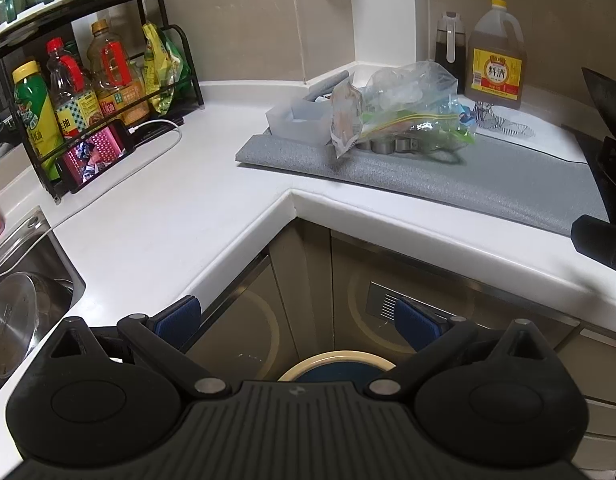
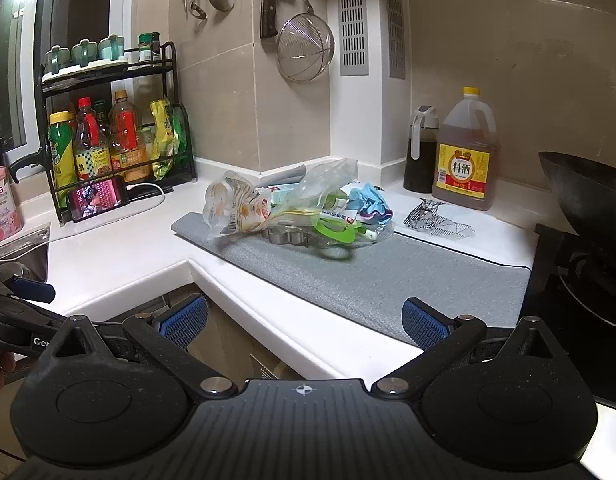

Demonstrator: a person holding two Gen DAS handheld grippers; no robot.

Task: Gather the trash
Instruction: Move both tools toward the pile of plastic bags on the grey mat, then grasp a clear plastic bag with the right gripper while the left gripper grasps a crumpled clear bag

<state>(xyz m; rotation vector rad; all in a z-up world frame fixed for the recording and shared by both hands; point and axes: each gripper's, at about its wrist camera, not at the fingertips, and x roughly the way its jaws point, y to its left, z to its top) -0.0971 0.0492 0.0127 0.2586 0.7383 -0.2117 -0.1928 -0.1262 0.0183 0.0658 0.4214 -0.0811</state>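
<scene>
Both the left gripper (image 1: 296, 322) and right gripper (image 2: 304, 322) hang spread and empty at frame bottom, while the clear trash bag (image 2: 300, 210) slumps mid-frame on the grey mat (image 2: 388, 276) (likely light, floppy, slippery), best pinched at its crumpled upper film.

White counter (image 2: 120, 248), grey mat (image 2: 408, 280), colourful trash

Clear bag (image 2: 308, 204) shows green, blue, yellow scraps; amber jug (image 2: 466, 152) has yellow-red label, yellow cap; placemat (image 2: 440, 220) black-line geometric; gripper pads (image 2: 184, 320) blue.

Home kitchen: sink (image 1: 36, 248), wok (image 2: 588, 188), probably gas stove (image 2: 580, 280), condiment rack (image 2: 120, 128).
</scene>
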